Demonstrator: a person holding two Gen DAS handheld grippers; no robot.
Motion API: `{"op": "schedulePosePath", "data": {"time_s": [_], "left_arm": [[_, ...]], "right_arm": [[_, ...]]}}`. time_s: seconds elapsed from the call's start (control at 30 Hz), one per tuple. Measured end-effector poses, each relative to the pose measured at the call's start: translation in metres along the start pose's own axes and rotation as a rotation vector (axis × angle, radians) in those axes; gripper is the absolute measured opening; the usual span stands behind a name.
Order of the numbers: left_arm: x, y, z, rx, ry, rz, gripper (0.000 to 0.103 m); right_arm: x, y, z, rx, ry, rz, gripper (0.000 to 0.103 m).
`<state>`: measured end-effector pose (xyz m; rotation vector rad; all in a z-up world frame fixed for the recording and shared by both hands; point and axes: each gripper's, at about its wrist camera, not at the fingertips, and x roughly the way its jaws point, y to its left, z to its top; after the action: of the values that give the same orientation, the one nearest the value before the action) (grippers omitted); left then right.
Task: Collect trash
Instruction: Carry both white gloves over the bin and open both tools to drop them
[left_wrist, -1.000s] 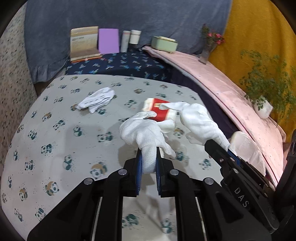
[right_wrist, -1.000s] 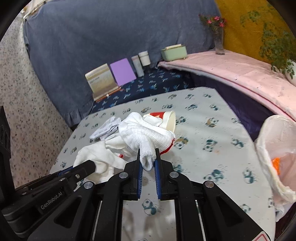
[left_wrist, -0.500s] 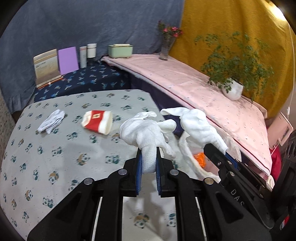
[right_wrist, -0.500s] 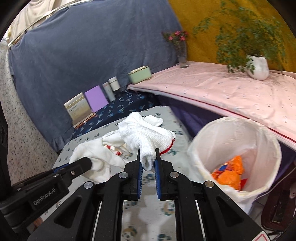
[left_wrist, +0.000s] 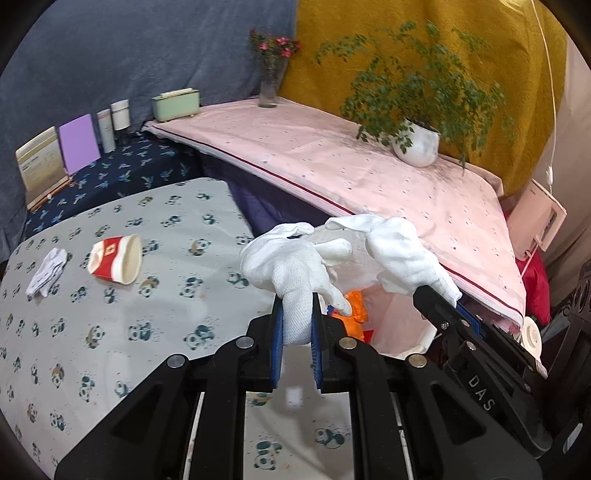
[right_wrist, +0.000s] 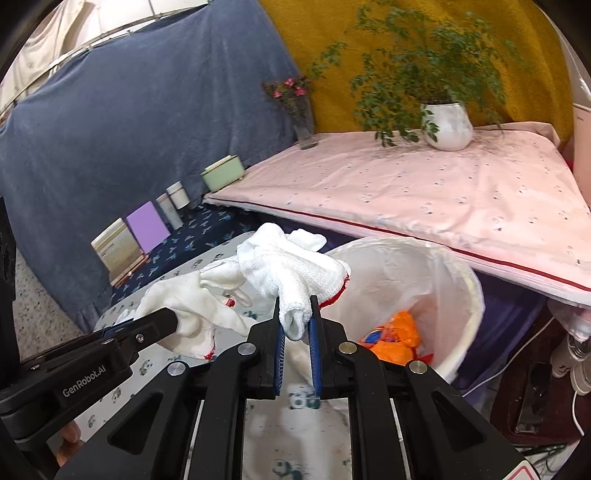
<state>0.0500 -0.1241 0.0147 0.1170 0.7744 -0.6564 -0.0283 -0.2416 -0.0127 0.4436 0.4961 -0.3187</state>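
My left gripper (left_wrist: 296, 320) is shut on a white cotton glove (left_wrist: 291, 269), held up at the table's right edge beside the bin. My right gripper (right_wrist: 296, 325) is shut on a second white glove with a red cuff (right_wrist: 291, 269), just left of the bin's mouth. Each gripper shows in the other's view, the right one (left_wrist: 441, 295) with its glove (left_wrist: 399, 254) over the bin. The white-lined trash bin (right_wrist: 465, 295) stands off the table's right side with orange wrappers (right_wrist: 391, 338) inside. A red and white paper cup (left_wrist: 116, 258) lies on its side on the table, and a third glove (left_wrist: 48, 271) lies left of it.
The table (left_wrist: 110, 314) has a panda-print cloth. A pink-covered ledge (left_wrist: 351, 166) runs behind the bin with a potted plant (left_wrist: 417, 144) and a flower vase (left_wrist: 269, 88). Books, jars and a green box (left_wrist: 177, 105) line the dark shelf. Cables lie on the floor (right_wrist: 569, 362).
Both grippers have swung right from over the cup and table middle to the trash bin, each still carrying its glove. The cup and the third glove now lie far left.
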Motion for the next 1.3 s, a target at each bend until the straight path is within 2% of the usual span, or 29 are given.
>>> {"op": "schedulePosePath", "data": {"time_s": [0.27, 0.53, 0.63, 0.87, 1.0, 1.1, 1.3], "left_arm": [[0.032, -0.029, 0.005, 0.051, 0.035, -0.065, 0.012], [0.060, -0.045, 0.013, 0.069, 0.046, -0.069, 0.013], [0.071, -0.045, 0.015, 0.053, 0.065, -0.083, 0.018], [0.075, -0.034, 0.015, 0.008, 0.053, -0.047, 0.048], [0.071, -0.023, 0.016, -0.020, 0.042, -0.021, 0.060], [0.065, -0.013, 0.016, -0.043, 0.028, -0.003, 0.065], [0.052, 0.012, 0.016, -0.078, 0.001, 0.043, 0.069]], "right_arm": [[0.006, -0.040, -0.005, 0.050, 0.008, -0.051, 0.011], [0.016, -0.067, -0.003, 0.085, 0.016, -0.079, 0.011], [0.020, -0.073, -0.003, 0.094, 0.021, -0.085, 0.012], [0.027, -0.075, -0.001, 0.091, 0.024, -0.089, 0.017], [0.028, -0.074, 0.000, 0.100, 0.017, -0.085, 0.030], [0.028, -0.070, 0.001, 0.099, 0.013, -0.082, 0.034], [0.026, -0.052, 0.001, 0.075, 0.016, -0.066, 0.038]]}}
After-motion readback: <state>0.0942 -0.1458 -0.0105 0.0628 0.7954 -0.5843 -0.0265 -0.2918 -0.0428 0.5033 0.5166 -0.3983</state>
